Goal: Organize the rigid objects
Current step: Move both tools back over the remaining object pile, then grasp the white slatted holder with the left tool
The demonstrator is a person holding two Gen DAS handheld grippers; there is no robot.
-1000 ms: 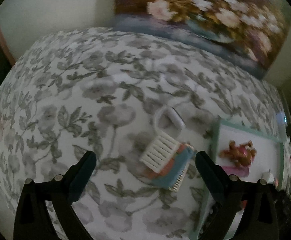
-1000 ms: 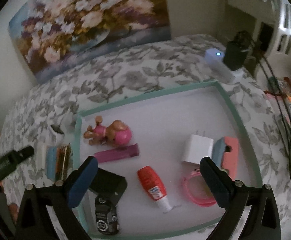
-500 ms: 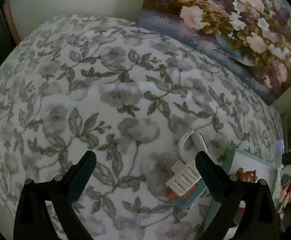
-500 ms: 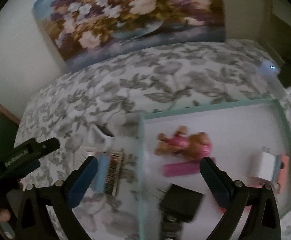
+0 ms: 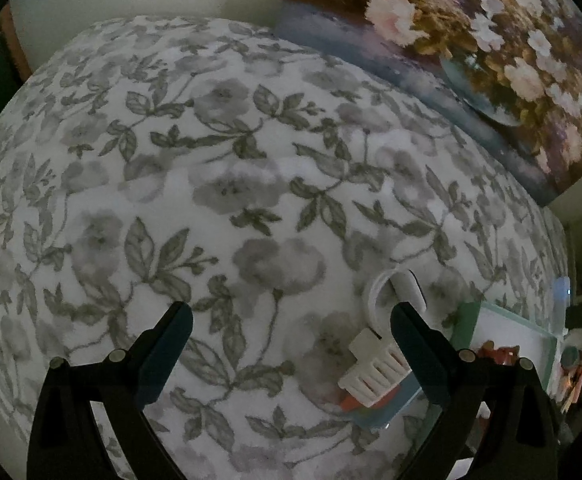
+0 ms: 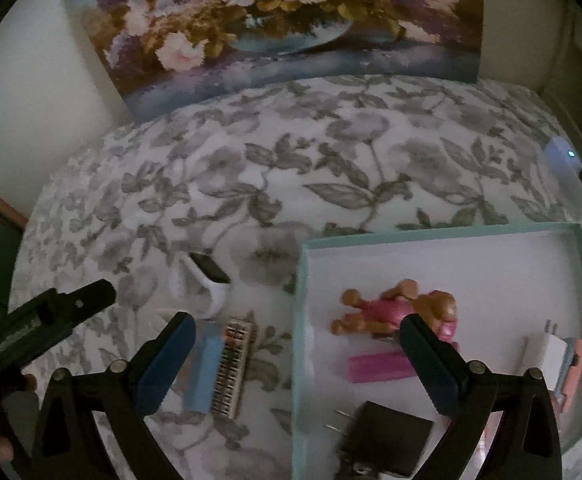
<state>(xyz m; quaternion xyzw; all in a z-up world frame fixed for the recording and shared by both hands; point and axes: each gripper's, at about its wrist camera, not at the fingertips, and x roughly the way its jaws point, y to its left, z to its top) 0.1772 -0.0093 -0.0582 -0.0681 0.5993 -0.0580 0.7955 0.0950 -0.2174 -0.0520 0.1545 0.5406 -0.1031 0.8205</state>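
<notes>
A toy piano, blue and orange with white keys, lies on the floral bedspread left of the mint tray. Behind it lies a white smartwatch. My right gripper stands open above the tray's left edge and the toy piano. In the left wrist view the toy piano and the white smartwatch sit beside my right fingertip. My left gripper is open over bare bedspread. Inside the tray lie a pink dog toy, a pink bar, a black charger and a white charger.
A flower painting leans on the wall behind the bed. A white device with a blue light sits at the far right. The other gripper's black body and a hand show at the left of the right wrist view.
My right gripper has swung left, from over the tray's middle to its left edge and the toy piano. The left gripper has drawn back left, so the piano has slid to its right.
</notes>
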